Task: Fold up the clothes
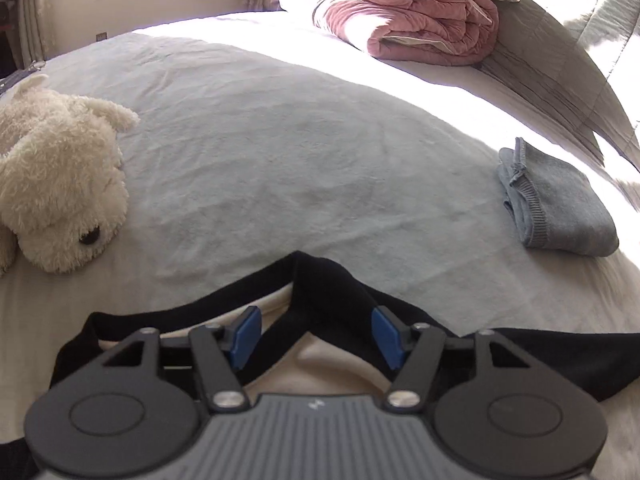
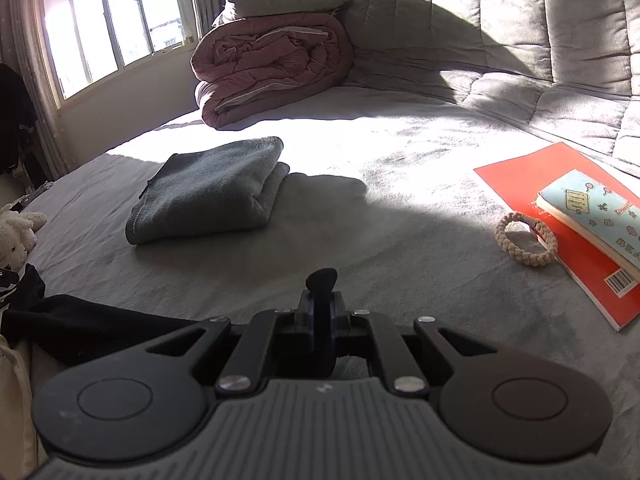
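Observation:
A black garment (image 1: 332, 300) with a cream inner side lies on the pale bed sheet (image 1: 260, 160) right under my left gripper (image 1: 316, 320). Its blue pads (image 1: 245, 336) stand apart; a raised ridge of the black cloth runs between them without being pressed. In the right wrist view my right gripper (image 2: 320, 300) is shut on a bit of black cloth, a tuft of which pokes out past the tips. More of the black garment (image 2: 80, 324) trails off to its left. A folded grey sweater (image 1: 560, 208) (image 2: 208, 192) lies further out on the bed.
A white plush toy (image 1: 60, 184) (image 2: 16, 236) lies at the left. A rolled pink quilt (image 1: 420, 12) (image 2: 272, 64) sits at the far end. To the right lie a red book (image 2: 520, 184), a light blue booklet (image 2: 592, 216) and a braided ring (image 2: 526, 240).

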Motion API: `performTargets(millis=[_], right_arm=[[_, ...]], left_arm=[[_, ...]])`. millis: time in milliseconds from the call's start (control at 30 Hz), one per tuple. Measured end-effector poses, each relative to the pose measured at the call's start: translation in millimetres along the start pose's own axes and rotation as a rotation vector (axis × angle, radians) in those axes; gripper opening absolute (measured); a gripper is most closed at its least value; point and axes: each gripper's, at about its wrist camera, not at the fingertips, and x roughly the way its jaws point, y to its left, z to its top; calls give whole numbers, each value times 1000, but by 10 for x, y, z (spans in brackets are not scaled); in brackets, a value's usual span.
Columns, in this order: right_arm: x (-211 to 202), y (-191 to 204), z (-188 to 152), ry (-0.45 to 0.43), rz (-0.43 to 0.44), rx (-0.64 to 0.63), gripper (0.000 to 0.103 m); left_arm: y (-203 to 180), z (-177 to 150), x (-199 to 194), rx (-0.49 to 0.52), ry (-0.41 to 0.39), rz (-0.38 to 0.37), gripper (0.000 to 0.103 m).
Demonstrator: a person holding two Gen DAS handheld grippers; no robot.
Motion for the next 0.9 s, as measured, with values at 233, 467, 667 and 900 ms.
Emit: performTargets(millis=[233,467,667,900], right_arm=[[63,6,22,6,-7,-24,7],[163,14,11,23,-34,-41,7],[41,21,229,-99,-119,-47,7],[538,-127,626,-56,-207,-38,7]], left_arm=[[81,24,241,33,-93,-44,62],[15,-44,347,4,-122,-65,8],[8,-83,113,-86,-334,-16,7],[-52,-127,275,-165,-402,24,7]])
